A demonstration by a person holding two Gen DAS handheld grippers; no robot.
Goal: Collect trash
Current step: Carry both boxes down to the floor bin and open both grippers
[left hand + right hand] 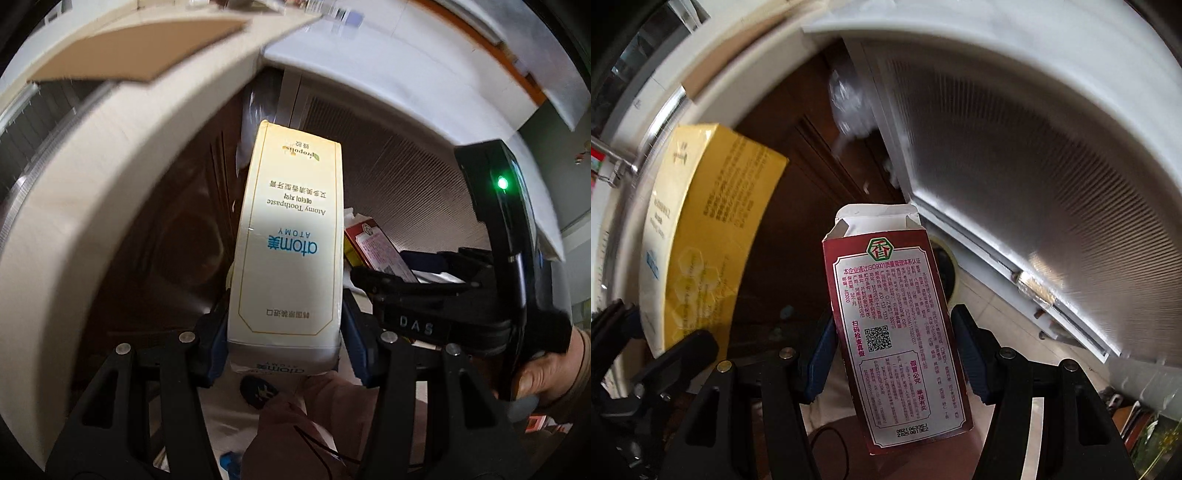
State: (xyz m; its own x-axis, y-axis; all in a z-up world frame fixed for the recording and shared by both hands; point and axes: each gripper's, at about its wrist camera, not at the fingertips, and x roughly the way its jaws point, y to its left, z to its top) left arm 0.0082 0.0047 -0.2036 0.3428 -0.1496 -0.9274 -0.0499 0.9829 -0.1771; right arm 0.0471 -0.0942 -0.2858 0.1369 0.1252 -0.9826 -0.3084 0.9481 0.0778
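Toothpaste box (pixel 288 236) clamped in left jaws, red carton (pixel 897 332) in right jaws

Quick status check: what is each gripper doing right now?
Left gripper: closed on the toothpaste box.
Right gripper: closed on the red carton, top flap open.

The cream toothpaste box (pixel 286 236) reads "atom美 ATOMY", "Atomy Toothpaste" and "propolis" — all upside down. The black gripper body (pixel 413 321) beside it bears "DAS". The red carton (pixel 894 332) shows "ISO9001", a QR code, and "0821063335J 20250813E2" at its lower edge.
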